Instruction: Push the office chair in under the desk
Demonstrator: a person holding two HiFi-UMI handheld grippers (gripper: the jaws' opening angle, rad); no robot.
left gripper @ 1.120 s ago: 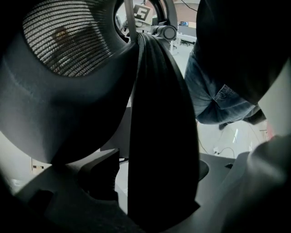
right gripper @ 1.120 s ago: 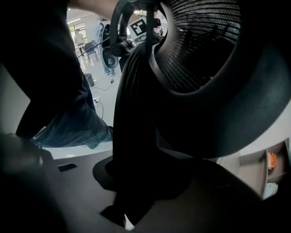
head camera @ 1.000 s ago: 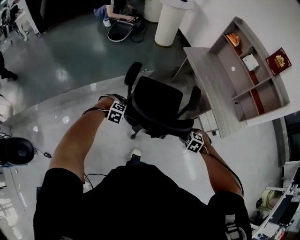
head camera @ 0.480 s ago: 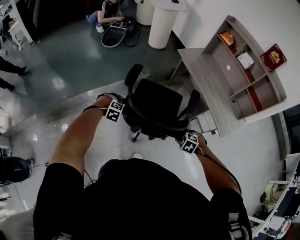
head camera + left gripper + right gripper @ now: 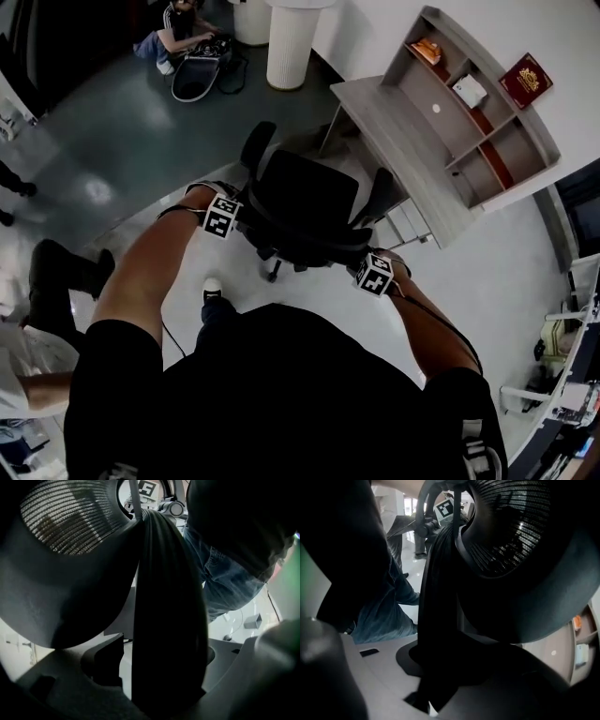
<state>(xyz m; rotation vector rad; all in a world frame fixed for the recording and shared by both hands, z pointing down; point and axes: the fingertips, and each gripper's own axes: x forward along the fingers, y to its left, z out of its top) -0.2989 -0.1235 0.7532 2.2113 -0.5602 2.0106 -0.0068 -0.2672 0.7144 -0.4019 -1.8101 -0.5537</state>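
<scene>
The left gripper and right gripper each squeezed the chair by its stiff back, likely the best hold for rolling this heavy thing toward the desk at 2 o'clock.

Black office chair, seat and arms all black, and close up its back shows a fine grey mesh weave. Black-and-white square markers on the left gripper, same print on the right gripper. The desk is pale grey woodgrain, with a rust-red strip along its shelves. Dark red book with a gold crest, an orange item, a white box. The floor is glossy white here, dark grey-green further off. Black shirt, faded blue jeans, white ribbed column
</scene>
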